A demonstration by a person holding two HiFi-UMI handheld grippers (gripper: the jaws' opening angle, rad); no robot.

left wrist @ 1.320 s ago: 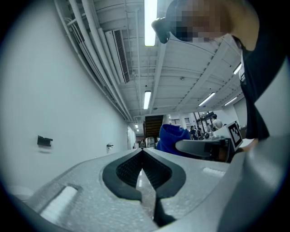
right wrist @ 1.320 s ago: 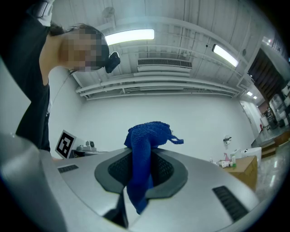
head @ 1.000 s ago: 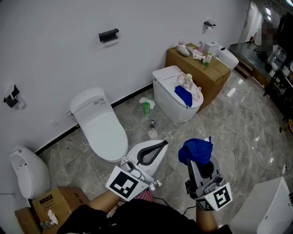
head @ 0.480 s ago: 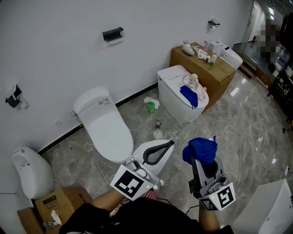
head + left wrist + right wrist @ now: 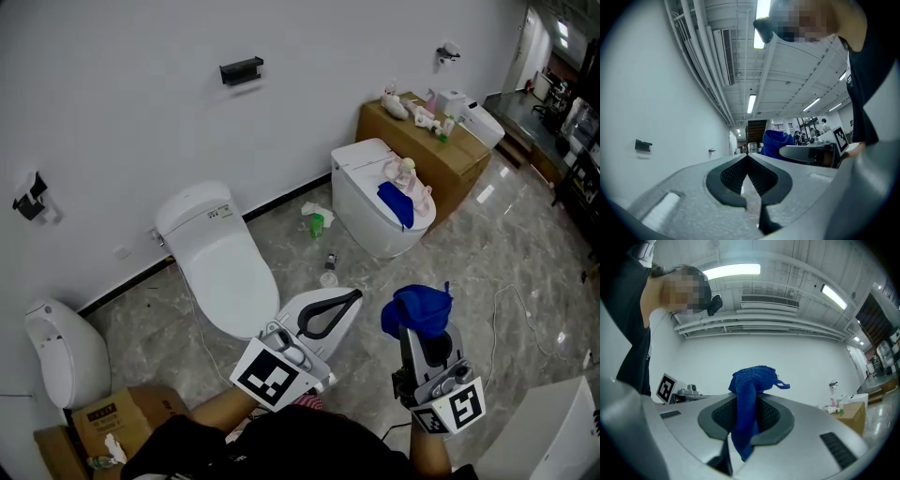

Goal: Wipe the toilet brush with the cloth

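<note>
Two grippers, seen from above. On my left gripper point(image 5: 747, 158) the jaws are pressed together on nothing; on my right gripper point(image 5: 422, 330) the jaws clamp the blue cloth point(image 5: 749, 383), which bunches above their tips. Both hang over the marble floor point(image 5: 525, 253), near a white toilet point(image 5: 225, 272).

We are seeing the right gripper point(image 5: 422, 333) hiding the cloth's point(image 5: 417, 307) end, and carton point(image 5: 459, 164) items point(image 5: 424, 116) too small to identify.

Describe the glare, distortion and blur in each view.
Head view: sharp, evenly lit, bright sheen on the glossy floor. Left gripper view: fisheye bending, black corners, bright ceiling lamps. Right gripper view: same fisheye, cloth sharp, strip light blown out.
</note>
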